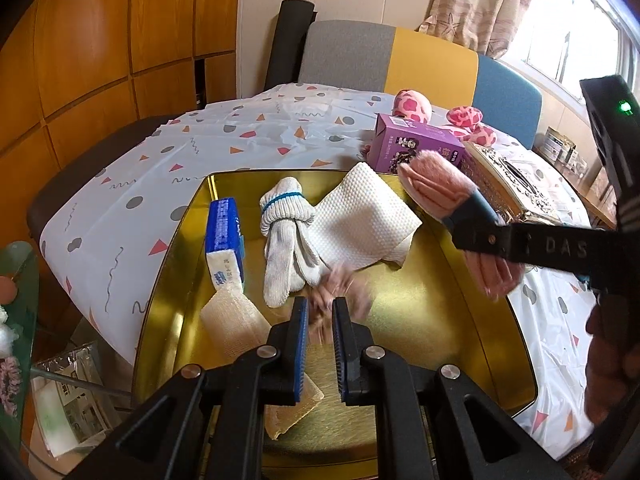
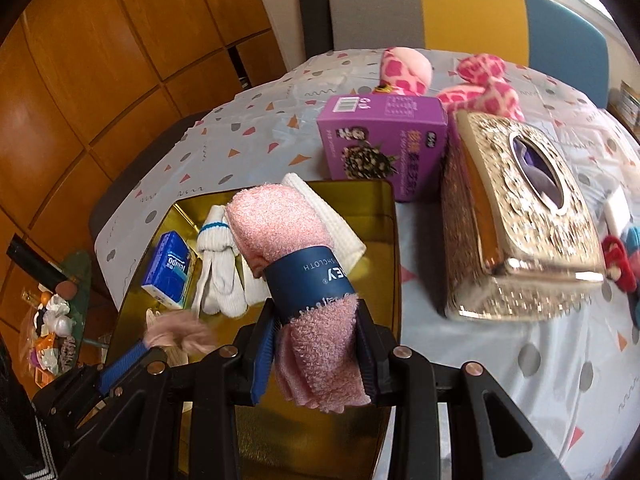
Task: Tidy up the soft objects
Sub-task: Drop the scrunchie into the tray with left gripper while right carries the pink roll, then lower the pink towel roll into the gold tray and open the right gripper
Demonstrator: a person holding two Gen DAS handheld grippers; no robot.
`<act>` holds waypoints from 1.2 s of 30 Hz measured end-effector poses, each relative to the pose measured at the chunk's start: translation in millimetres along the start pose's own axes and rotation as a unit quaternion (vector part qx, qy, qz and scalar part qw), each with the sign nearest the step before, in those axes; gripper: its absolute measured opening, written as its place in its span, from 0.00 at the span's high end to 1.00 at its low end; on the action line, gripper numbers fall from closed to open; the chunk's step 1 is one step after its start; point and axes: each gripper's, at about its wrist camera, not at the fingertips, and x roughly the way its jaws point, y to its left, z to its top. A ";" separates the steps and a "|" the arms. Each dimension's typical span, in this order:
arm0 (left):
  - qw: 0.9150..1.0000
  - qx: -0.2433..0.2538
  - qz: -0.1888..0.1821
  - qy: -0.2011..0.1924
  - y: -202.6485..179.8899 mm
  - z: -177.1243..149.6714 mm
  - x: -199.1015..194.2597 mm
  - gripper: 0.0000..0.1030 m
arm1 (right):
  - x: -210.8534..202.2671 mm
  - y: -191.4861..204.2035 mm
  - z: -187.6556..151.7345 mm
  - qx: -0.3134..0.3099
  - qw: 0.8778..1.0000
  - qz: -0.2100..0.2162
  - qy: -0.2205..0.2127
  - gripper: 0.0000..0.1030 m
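A gold tray (image 1: 460, 360) lies on the patterned tablecloth. In it are white knit gloves (image 1: 284, 232), a folded white cloth (image 1: 360, 220), a blue tissue pack (image 1: 224, 236) and a beige sponge (image 1: 236, 326). My left gripper (image 1: 320, 312) is shut on a blurred pink fluffy scrunchie (image 1: 340, 288) just above the tray. My right gripper (image 2: 316, 320) is shut on a rolled pink washcloth (image 2: 280, 220) with a blue paper band, held above the tray's right side; it also shows in the left wrist view (image 1: 436, 188).
A purple box (image 2: 384, 148) and an ornate gold tissue box (image 2: 520, 220) stand right of the tray. A pink spotted plush toy (image 2: 472, 80) lies behind them. A chair (image 2: 460, 8) stands at the far edge. A small side table with clutter (image 2: 56, 320) is at left.
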 end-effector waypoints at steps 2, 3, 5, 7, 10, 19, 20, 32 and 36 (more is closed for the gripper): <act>1.000 0.003 0.000 0.000 -2.1 -0.1 0.1 0.71 | -2.1 -2.0 -5.0 0.007 1.000 -0.002 -0.001 0.66; 1.000 0.003 0.000 -0.001 -2.6 -0.4 -0.2 0.67 | -2.9 -2.7 -7.0 0.010 1.000 -0.003 -0.002 0.66; 1.000 -0.001 0.003 -0.005 -2.9 -0.8 -0.8 0.66 | -5.6 -3.8 -11.9 0.018 1.000 -0.006 -0.006 0.66; 1.000 -0.001 0.005 -0.007 -3.8 -1.0 -1.3 0.65 | -6.2 -3.9 -15.2 0.021 1.000 -0.010 -0.009 0.66; 1.000 0.000 0.010 -0.009 -4.9 -1.4 -2.1 0.57 | -3.2 -5.0 -16.9 0.025 1.000 -0.015 -0.006 0.66; 0.999 -0.005 0.024 -0.029 -0.4 1.3 -11.2 0.44 | 10.8 0.3 -11.5 0.017 0.999 -0.040 -0.004 0.65; 0.999 -0.006 0.025 -0.030 0.5 1.9 -11.8 0.44 | 12.5 0.6 -10.8 0.016 0.999 -0.042 -0.004 0.65; 0.998 -0.010 0.040 -0.039 6.1 5.6 -15.1 0.34 | 32.1 -1.2 -1.0 0.003 0.997 -0.071 0.009 0.64; 0.998 -0.009 0.043 -0.043 6.5 7.0 -16.8 0.34 | 35.6 -2.3 0.4 0.004 0.997 -0.071 0.008 0.64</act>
